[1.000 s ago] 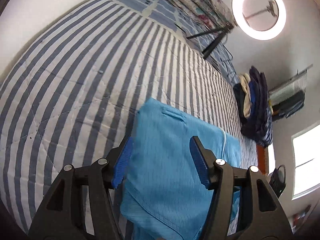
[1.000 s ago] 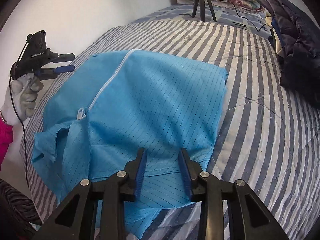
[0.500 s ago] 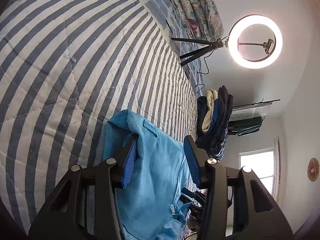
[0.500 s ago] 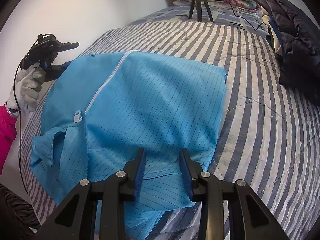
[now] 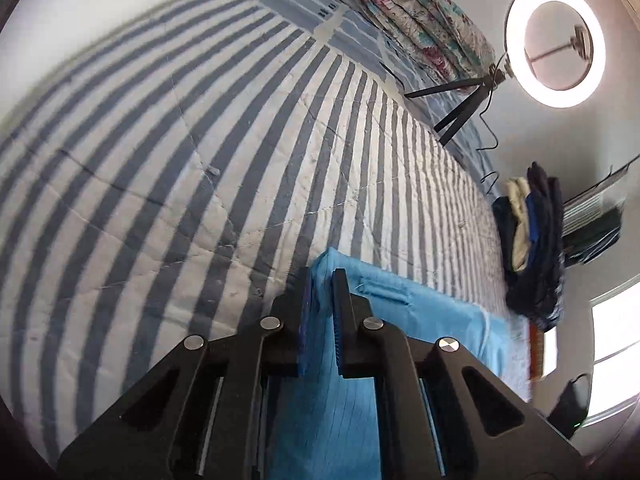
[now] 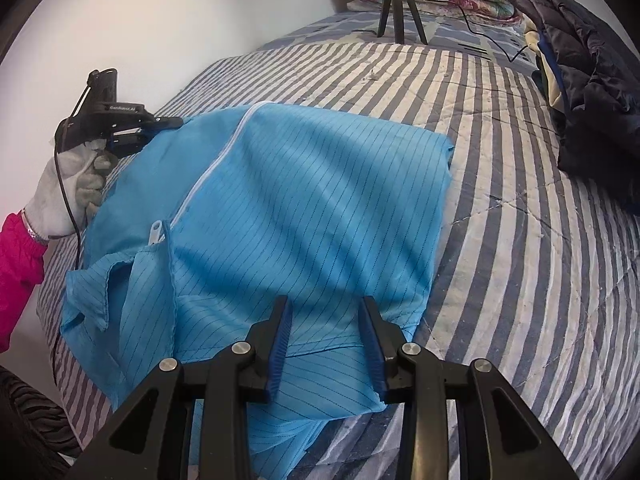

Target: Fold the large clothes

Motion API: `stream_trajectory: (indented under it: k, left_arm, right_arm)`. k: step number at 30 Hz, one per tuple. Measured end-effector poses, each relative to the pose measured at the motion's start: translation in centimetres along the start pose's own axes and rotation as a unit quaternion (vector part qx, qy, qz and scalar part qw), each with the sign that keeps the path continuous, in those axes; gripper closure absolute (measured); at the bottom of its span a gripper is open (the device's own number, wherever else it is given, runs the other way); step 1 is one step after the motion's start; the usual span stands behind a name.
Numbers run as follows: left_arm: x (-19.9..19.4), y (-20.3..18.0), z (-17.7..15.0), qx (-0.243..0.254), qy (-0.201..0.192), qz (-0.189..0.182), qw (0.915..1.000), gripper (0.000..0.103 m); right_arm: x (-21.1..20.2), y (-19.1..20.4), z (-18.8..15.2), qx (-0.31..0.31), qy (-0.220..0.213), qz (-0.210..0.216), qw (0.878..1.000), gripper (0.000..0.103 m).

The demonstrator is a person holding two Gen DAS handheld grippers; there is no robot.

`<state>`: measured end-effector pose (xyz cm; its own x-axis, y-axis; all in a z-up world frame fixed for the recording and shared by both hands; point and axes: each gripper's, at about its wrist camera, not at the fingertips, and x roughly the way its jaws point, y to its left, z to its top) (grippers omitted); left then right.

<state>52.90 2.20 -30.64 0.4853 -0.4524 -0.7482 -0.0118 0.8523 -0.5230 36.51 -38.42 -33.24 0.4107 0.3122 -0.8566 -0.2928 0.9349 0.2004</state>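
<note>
A large blue pinstriped garment (image 6: 312, 208) with a white zipper (image 6: 216, 160) lies spread on the striped quilt (image 6: 520, 240). My left gripper (image 5: 322, 276) is at its far left corner. Its jaws are closing, almost together, with the blue cloth (image 5: 420, 320) pinched between the pads. In the right wrist view that left gripper (image 6: 172, 124) bites the corner, held by a gloved hand (image 6: 68, 196) with a pink sleeve (image 6: 16, 264). My right gripper (image 6: 326, 308) hangs over the near hem, fingers apart, the cloth lying flat under them.
A pile of dark clothes (image 6: 592, 92) sits at the bed's right side. At the head of the bed stand a tripod (image 6: 396, 12) with a ring light (image 5: 556, 44) and a folded floral quilt (image 5: 416, 20). A white wall runs along the left.
The left gripper moved onto the garment's far corner and its jaws came nearly together on the cloth. The right gripper kept still with the same gap.
</note>
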Motion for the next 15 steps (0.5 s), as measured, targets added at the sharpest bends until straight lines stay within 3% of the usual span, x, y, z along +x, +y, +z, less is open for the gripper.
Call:
stream_trajectory:
  k: [2, 3, 6, 9, 11, 12, 15]
  left_arm:
    - [-2.0, -0.6, -0.6, 0.031, -0.018, 0.032, 0.9989, 0.096]
    - [-3.0, -0.8, -1.0, 0.041, -0.025, 0.031, 0.9984, 0.096]
    - [-5.3, -2.0, -3.1, 0.061, -0.019, -0.008, 0.9979, 0.096]
    - [-6.4, -3.6, -6.1, 0.068, 0.028, -0.081, 0.994, 0.096]
    - [-7.0, -5.0, -8.0, 0.078, 0.06, -0.113, 0.9887, 0.089]
    - [-7.5, -5.9, -9.3, 0.095, 0.076, -0.122, 0.9851, 0.081]
    - [-9.1, -8.7, -13.4, 0.178, 0.107, -0.124, 0.9704, 0.08]
  right_arm:
    - [-1.3, -0.6, -0.1, 0.016, -0.017, -0.003, 1.0, 0.068]
    - [-2.0, -0.9, -0.2, 0.026, -0.026, 0.001, 0.999, 0.068]
    - [-3.9, -1.5, -0.8, 0.051, -0.053, 0.015, 0.997, 0.066]
    - [-5.0, -1.1, -1.0, 0.057, -0.062, 0.045, 0.995, 0.065]
    - [-5.5, -0.3, -0.9, 0.057, -0.062, 0.082, 0.993, 0.065]
    - [-5.7, 0.3, -0.8, 0.052, -0.062, 0.09, 0.993, 0.065]
    - [-6.3, 2.9, -0.7, 0.012, -0.057, 0.118, 0.991, 0.071]
